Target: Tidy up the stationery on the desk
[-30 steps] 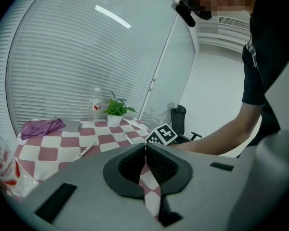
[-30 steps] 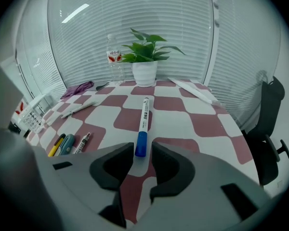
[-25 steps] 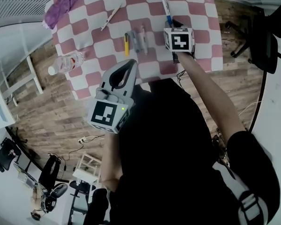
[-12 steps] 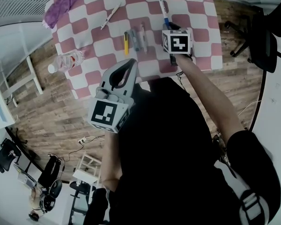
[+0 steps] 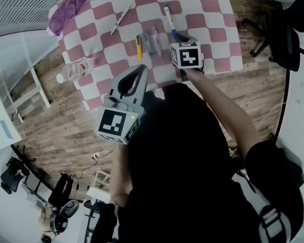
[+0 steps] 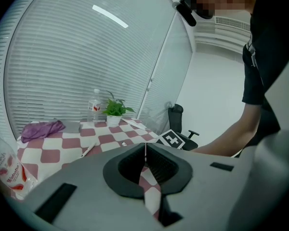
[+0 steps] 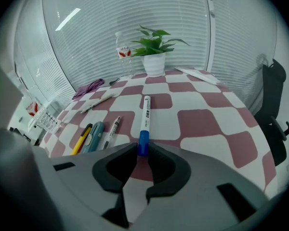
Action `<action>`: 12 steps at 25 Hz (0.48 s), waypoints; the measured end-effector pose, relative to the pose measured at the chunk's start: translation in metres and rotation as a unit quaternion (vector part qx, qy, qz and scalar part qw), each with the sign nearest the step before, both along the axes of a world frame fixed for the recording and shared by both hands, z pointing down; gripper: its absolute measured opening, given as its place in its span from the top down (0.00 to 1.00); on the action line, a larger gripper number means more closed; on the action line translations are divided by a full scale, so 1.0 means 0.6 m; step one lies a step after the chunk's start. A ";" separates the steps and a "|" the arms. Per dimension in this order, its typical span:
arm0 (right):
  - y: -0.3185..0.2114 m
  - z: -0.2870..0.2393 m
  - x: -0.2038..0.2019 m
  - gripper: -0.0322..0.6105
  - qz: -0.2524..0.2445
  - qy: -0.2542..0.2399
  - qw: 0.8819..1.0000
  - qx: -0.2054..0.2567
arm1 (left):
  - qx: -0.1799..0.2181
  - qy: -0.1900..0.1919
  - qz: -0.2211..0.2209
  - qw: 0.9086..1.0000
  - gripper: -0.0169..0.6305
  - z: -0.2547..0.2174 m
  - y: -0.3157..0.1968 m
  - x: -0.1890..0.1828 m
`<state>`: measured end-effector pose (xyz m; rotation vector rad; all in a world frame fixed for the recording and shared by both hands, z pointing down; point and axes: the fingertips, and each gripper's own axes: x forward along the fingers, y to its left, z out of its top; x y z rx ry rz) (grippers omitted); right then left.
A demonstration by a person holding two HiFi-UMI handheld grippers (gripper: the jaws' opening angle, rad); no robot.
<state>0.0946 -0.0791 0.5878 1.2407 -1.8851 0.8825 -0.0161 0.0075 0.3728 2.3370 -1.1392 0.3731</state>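
Looking down, head view: right gripper [image 5: 181, 39] is out over the checkered table [image 5: 207, 14], its tip at the near end of the marker [image 5: 168, 18]. The marker points away from the body. Just left of it, side by side: pen [image 5: 155, 39], blue cutter [image 5: 147, 43], yellow cutter [image 5: 139, 47]. Left gripper [image 5: 141, 69] hangs at the table's near edge, well apart from all of them.

Left gripper view: jaws pressed together, nothing between. Table beyond, with plant [image 6: 114, 110] at the far side.

Right gripper view: jaws have just been closing and now pinch the marker by its blue cap. The white barrel runs straight ahead. Can't tell whether it rests on the table or is just clear of it. Pen and both cutters lie to the left.
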 end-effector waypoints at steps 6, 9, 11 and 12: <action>0.039 0.000 -0.020 0.82 0.007 -0.003 1.000 -0.009 | 0.003 0.004 0.025 1.000 0.92 -0.002 0.002 -0.006; 0.055 0.002 -0.027 0.82 0.012 -0.004 1.000 -0.014 | -0.003 -0.003 0.030 1.000 0.92 -0.003 0.000 -0.014; 0.066 0.003 -0.031 0.82 0.014 -0.004 1.000 -0.017 | -0.003 -0.002 0.036 0.999 0.92 -0.002 0.000 -0.018; 0.071 0.003 -0.032 0.82 0.015 -0.004 1.000 -0.019 | 0.004 0.003 0.041 0.999 0.92 -0.003 0.001 -0.018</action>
